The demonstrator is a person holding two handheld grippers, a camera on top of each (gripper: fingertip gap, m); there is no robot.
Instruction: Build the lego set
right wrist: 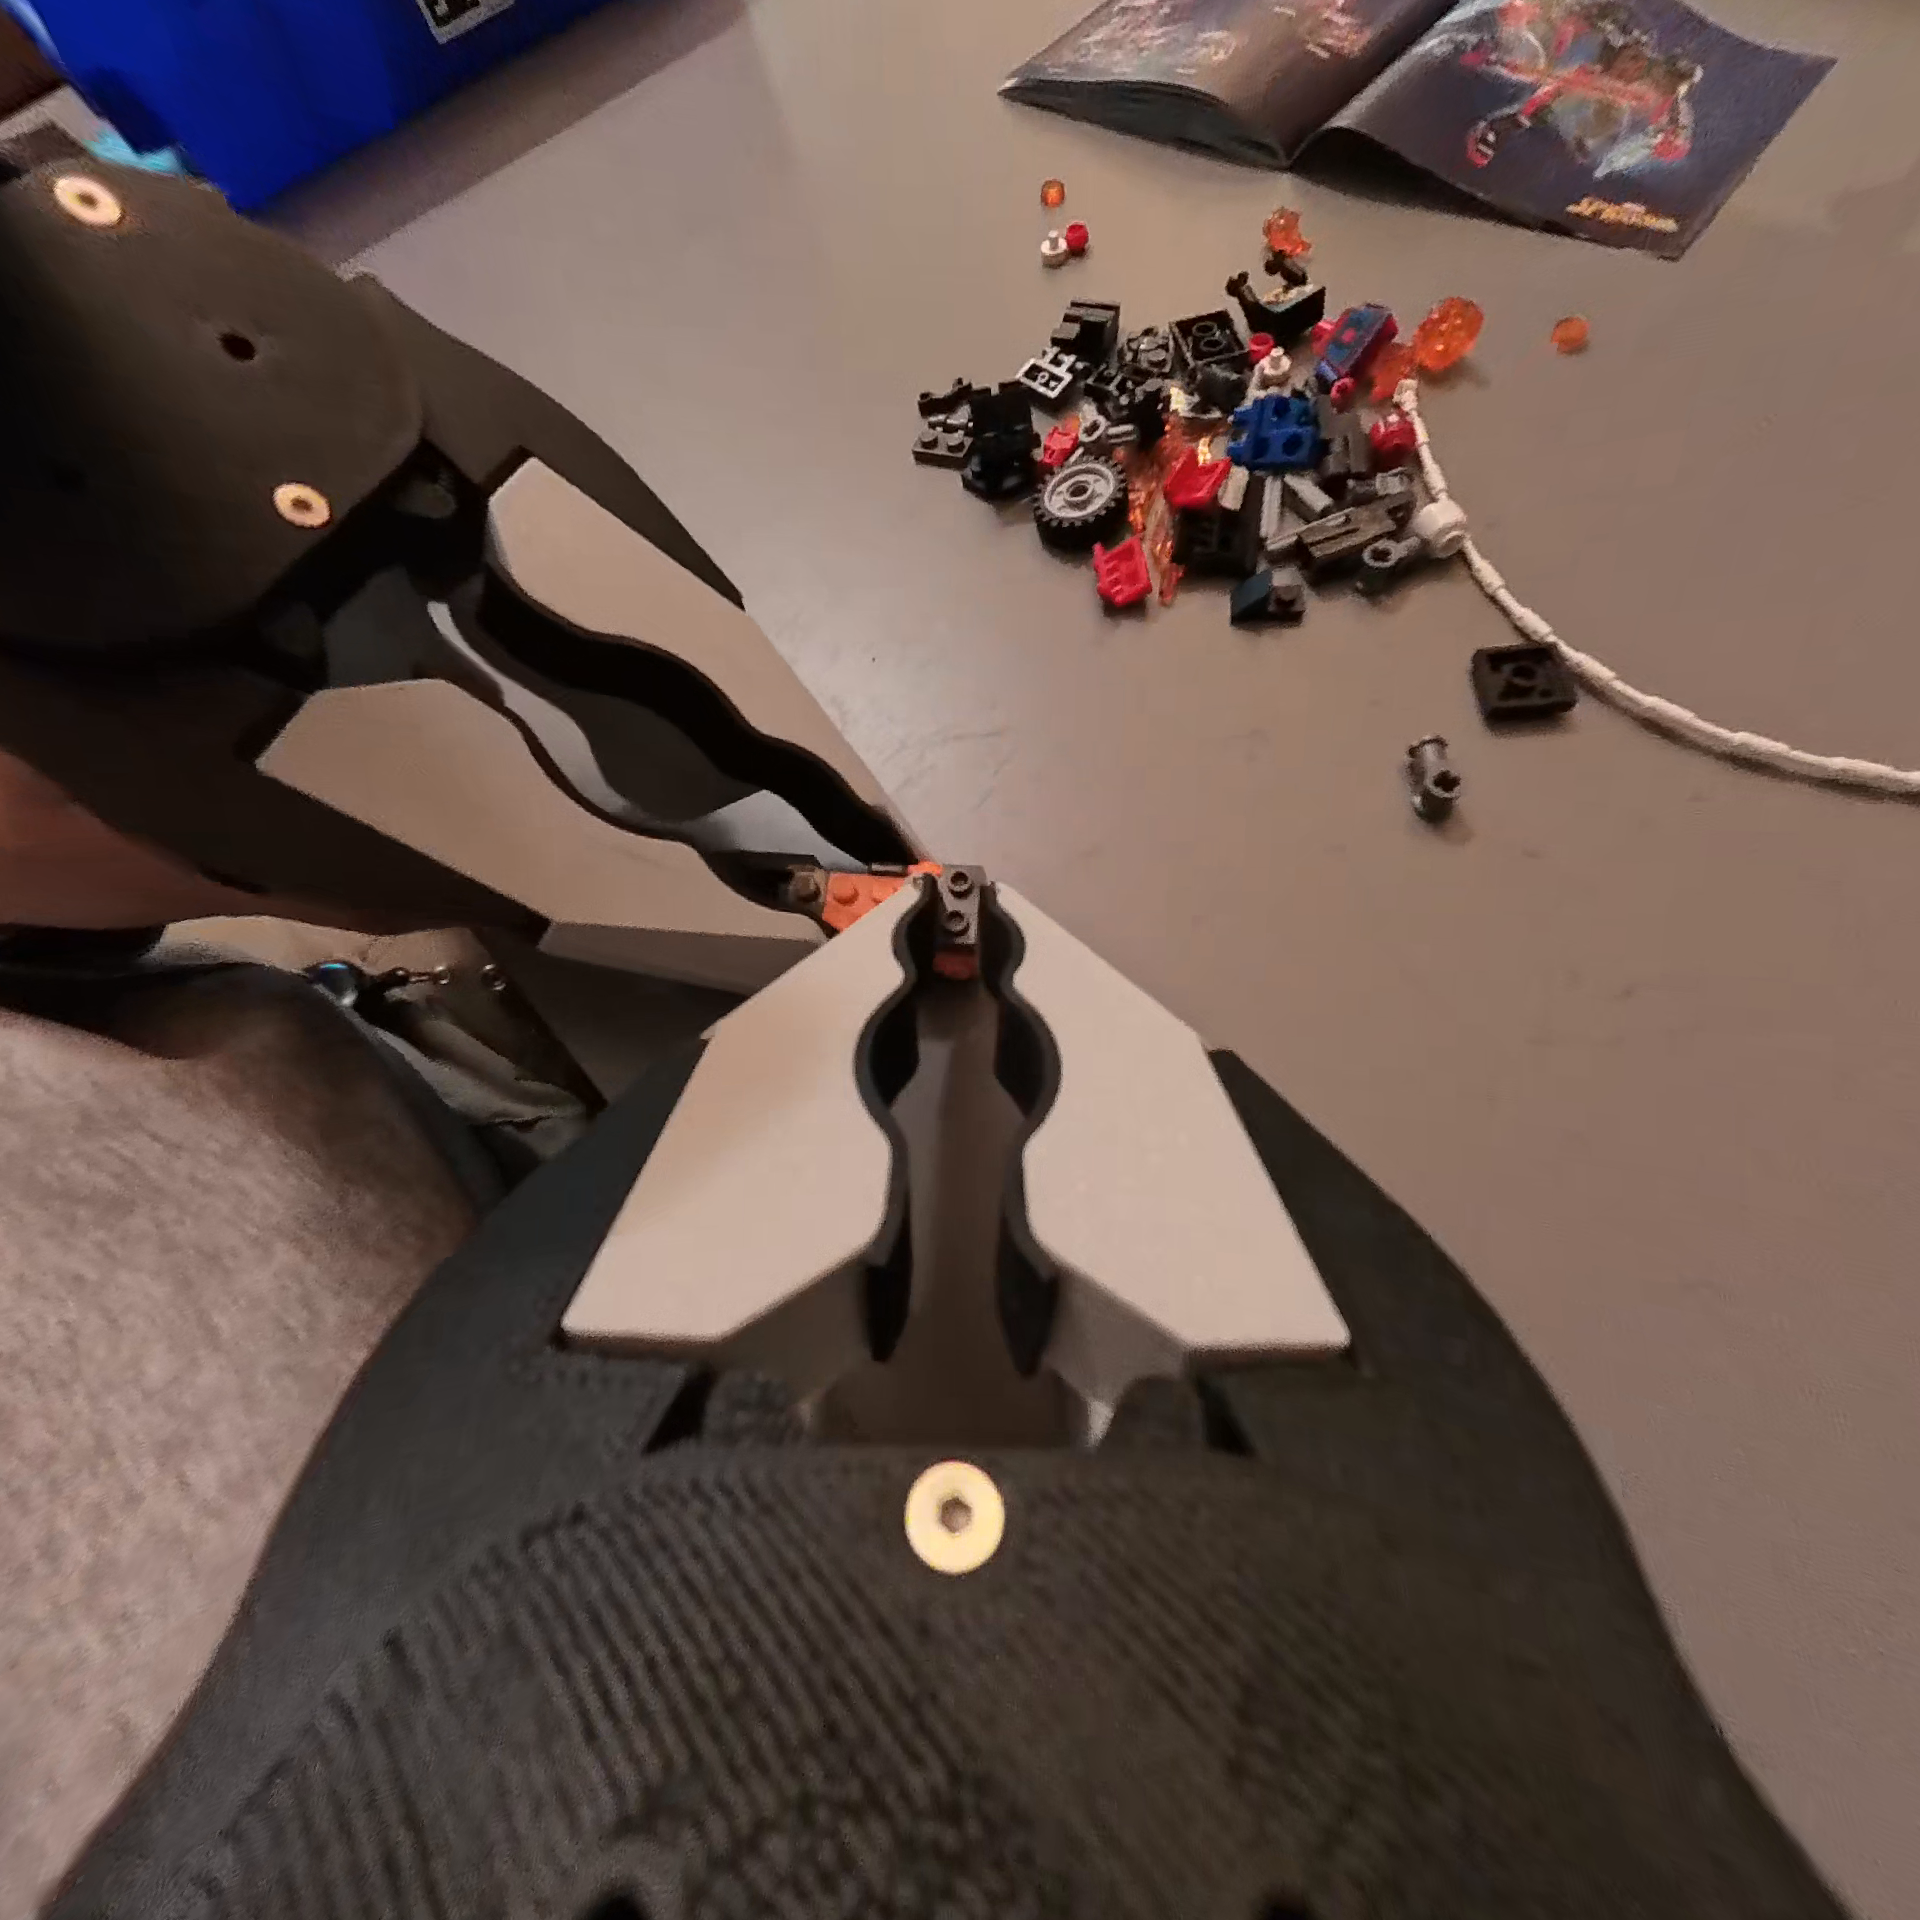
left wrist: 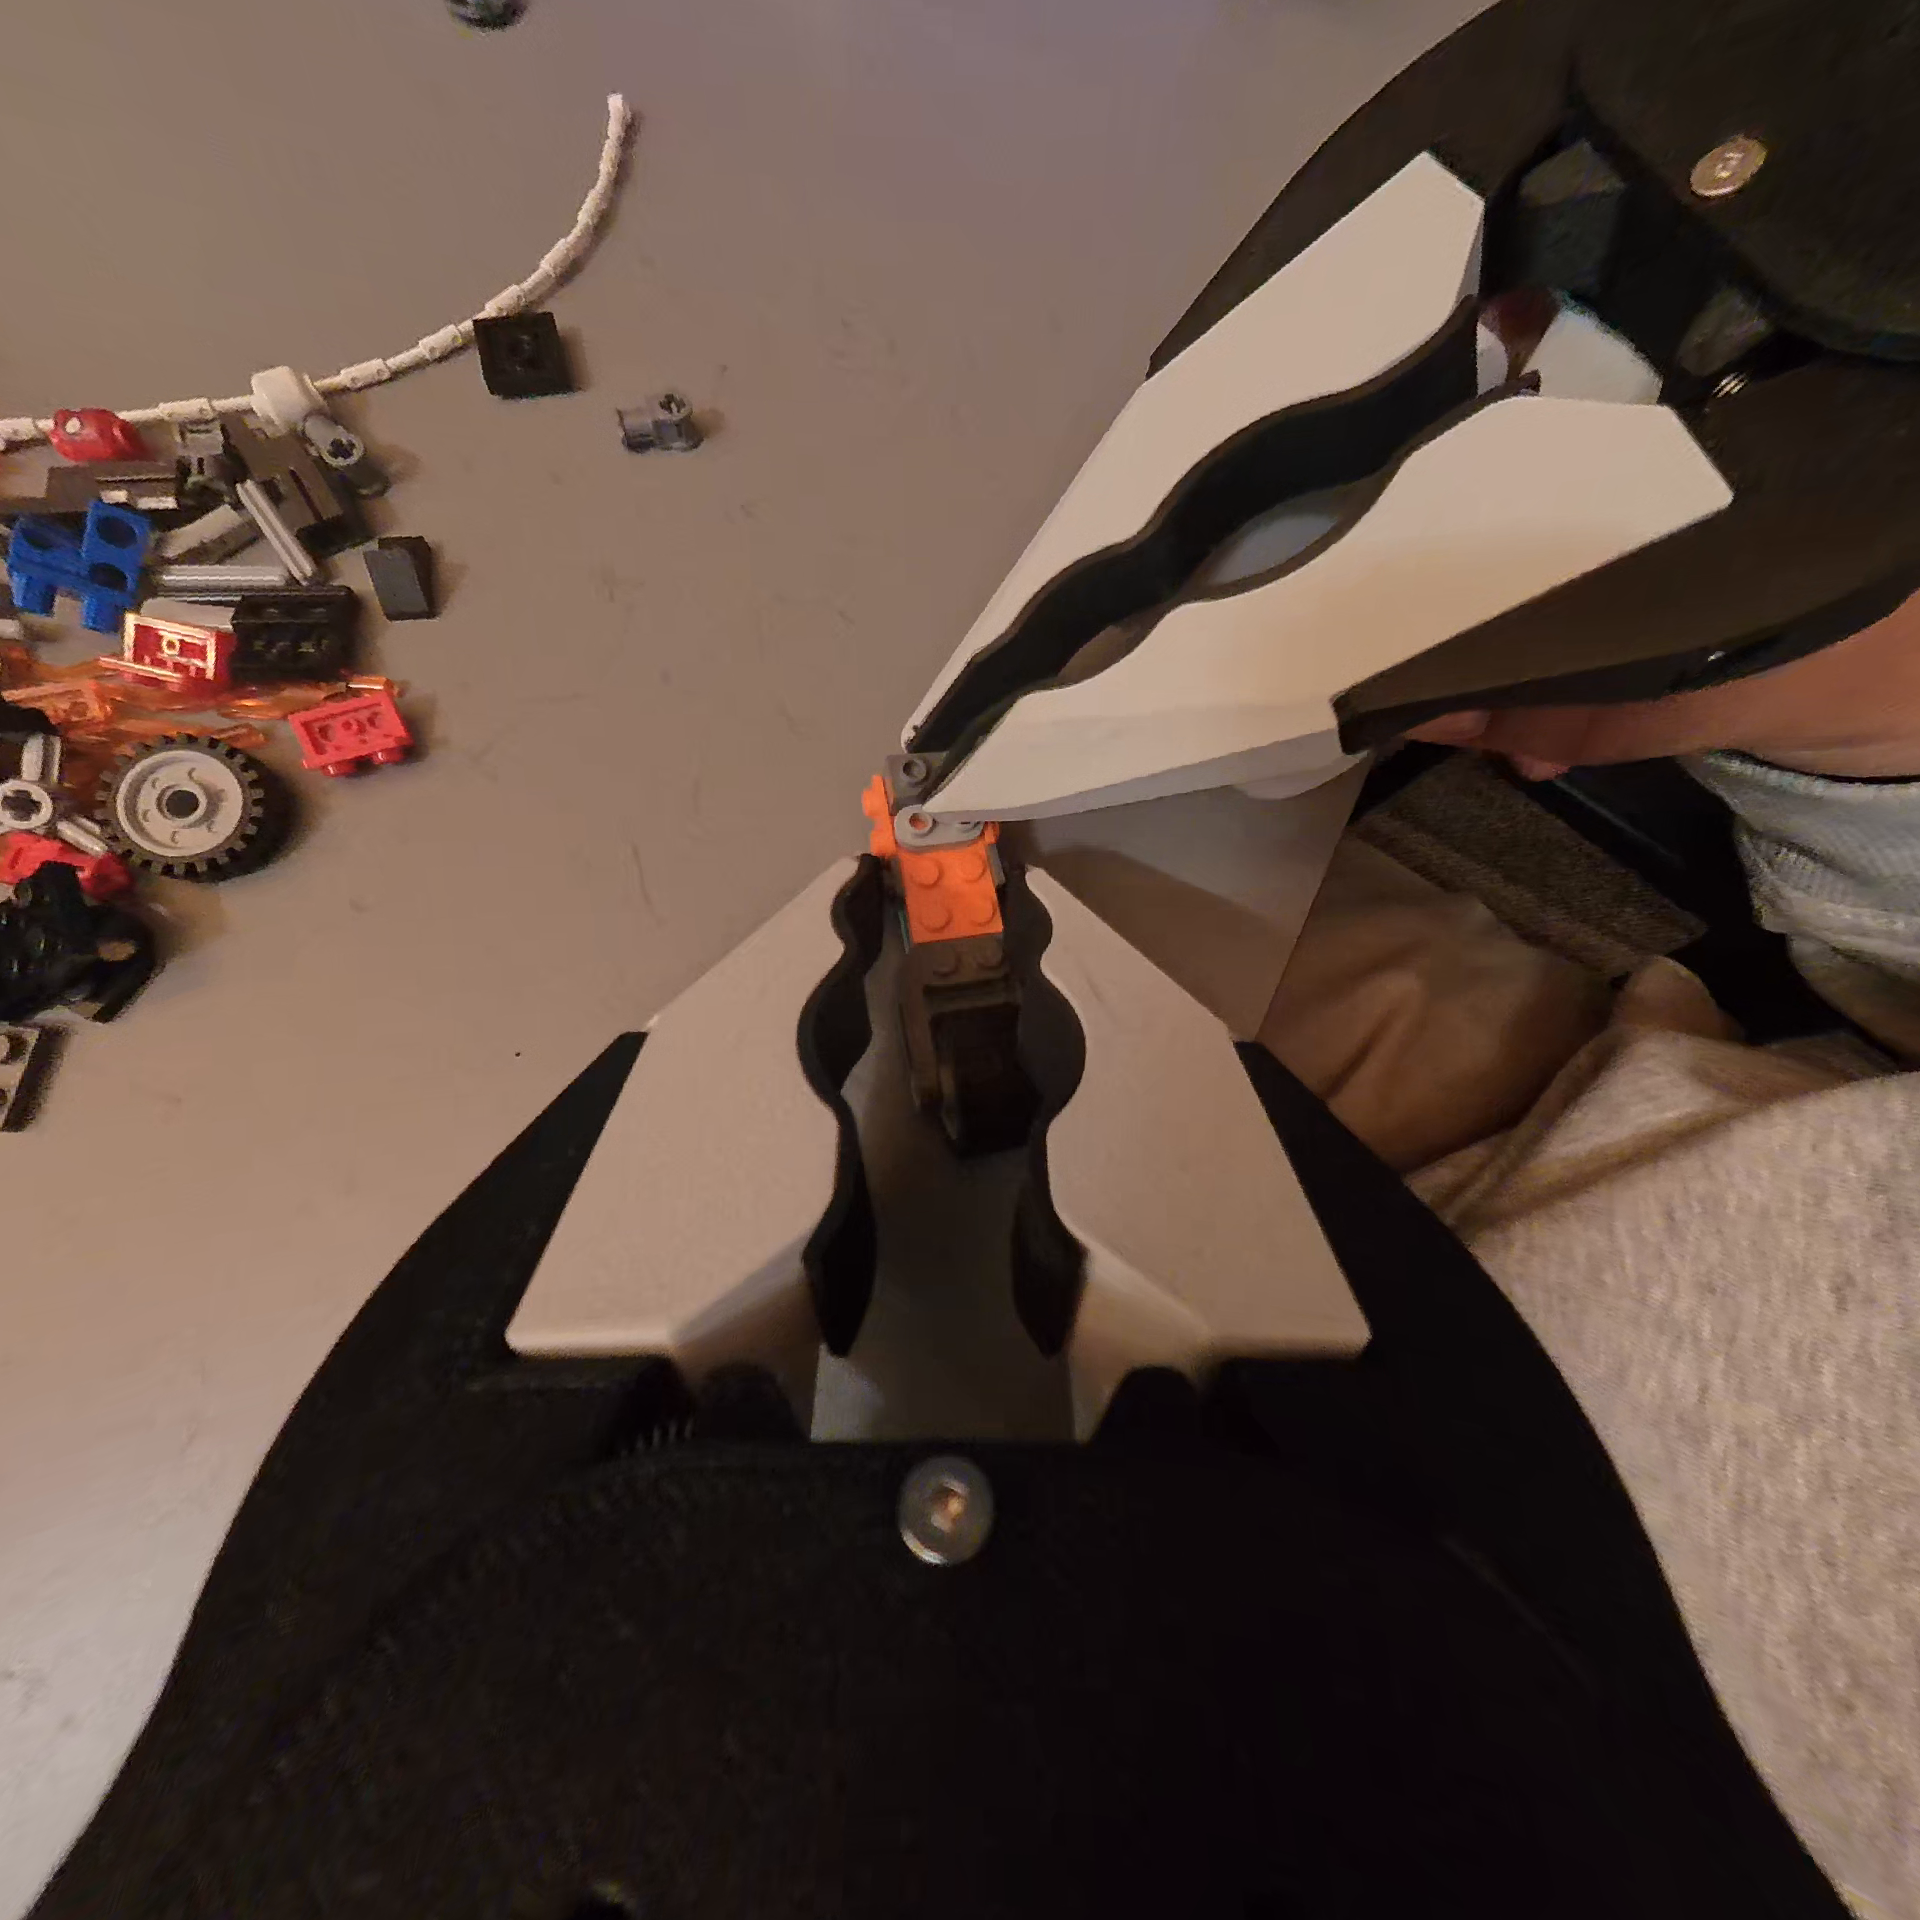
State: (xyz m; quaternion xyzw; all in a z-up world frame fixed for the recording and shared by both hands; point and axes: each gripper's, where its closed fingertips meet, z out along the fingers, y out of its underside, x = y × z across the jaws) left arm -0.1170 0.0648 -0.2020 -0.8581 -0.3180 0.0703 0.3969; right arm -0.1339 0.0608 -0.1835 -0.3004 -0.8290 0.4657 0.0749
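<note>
Left gripper: I hold it clamped on the small orange-and-dark-grey brick assembly, at 12 o'clock off my fingertips.
Right gripper: pinched on a small dark-grey studded plate, pressed against the assembly's end.
Risk: I judge a skewed push could pop the plate loose.
Loose multicoloured brick pile: on the grey table, at 1 o'clock in the right wrist view.

We see the brick pile on the table at one o'clock. The booklet lies behind it, the chain at its right.

The brick pile (mostly loose bits) runs off the frame's left edge.
</note>
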